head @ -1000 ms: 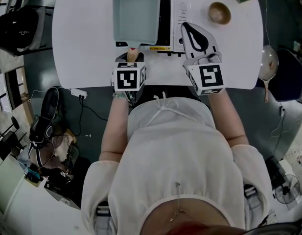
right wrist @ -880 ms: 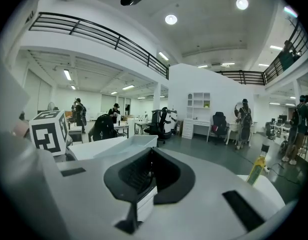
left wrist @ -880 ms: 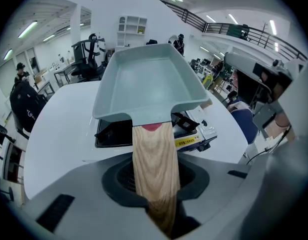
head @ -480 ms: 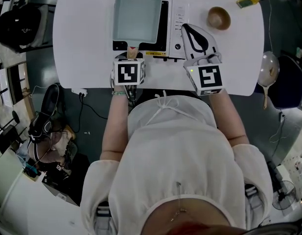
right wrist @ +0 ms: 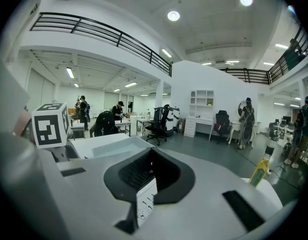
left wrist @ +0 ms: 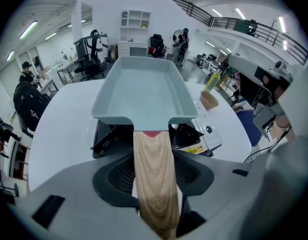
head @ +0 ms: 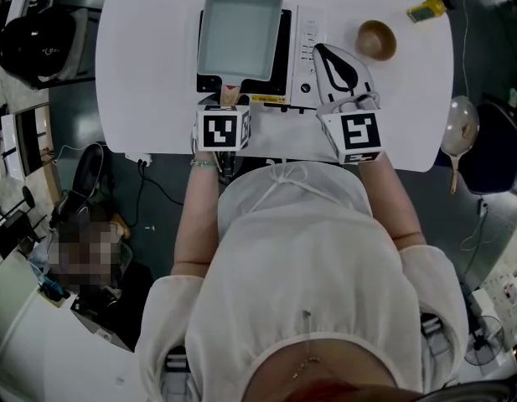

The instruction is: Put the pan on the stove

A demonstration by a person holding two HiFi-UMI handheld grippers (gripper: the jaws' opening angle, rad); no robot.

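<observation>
Head view, left gripper (head: 229, 103): jaws just been opening, slack around wooden handle (left wrist: 153, 179).
Pan (head: 239, 33): sits on stove (head: 285, 57), long axis running straight away from those jaws.
Right gripper (head: 319, 48): closed, empty, farther off beside stove.

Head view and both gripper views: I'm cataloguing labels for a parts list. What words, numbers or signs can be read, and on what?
No text is readable in any view.
Stove control panel: print too small to read.
Yellow strip on the stove's front: blurred.
Bottle label: too small to read.
Marker cubes: black-and-white square patterns, no letters.
</observation>
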